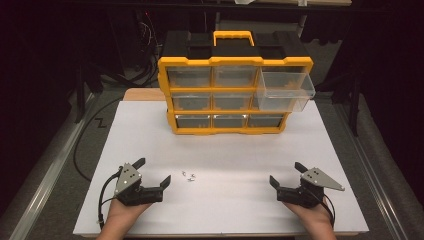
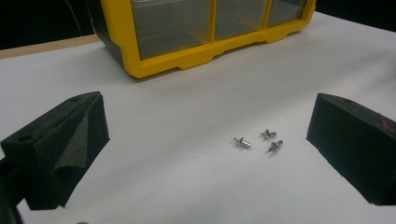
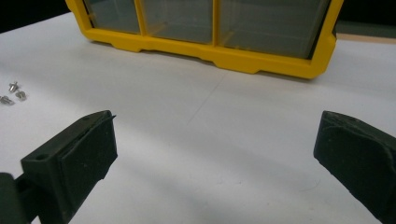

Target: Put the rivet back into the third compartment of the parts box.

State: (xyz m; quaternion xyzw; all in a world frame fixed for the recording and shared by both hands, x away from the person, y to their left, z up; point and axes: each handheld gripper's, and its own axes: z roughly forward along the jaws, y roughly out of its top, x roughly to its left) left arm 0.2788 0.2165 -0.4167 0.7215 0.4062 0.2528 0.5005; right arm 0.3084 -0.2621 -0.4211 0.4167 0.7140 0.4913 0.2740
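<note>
Three small silver screws (image 1: 189, 176) lie on the white table top, near its front middle; they show as screws (image 2: 259, 140) ahead of my left jaws and as screws (image 3: 12, 92) at the far left of the right gripper view. My left gripper (image 1: 153, 172) rests at the front left, open, jaws wide and empty, just left of the screws. At the front right my right gripper (image 1: 287, 174) is open too, with nothing between its jaws. A yellow and black drawer cabinet (image 1: 230, 92) stands at the back, its upper right clear drawer (image 1: 285, 90) pulled out.
The white table top (image 1: 225, 150) ends close behind the hands. The cabinet's lower drawers (image 2: 196, 23) stay closed, as in the right gripper view, lower drawers (image 3: 210, 21). Metal rails and cables run along the left side.
</note>
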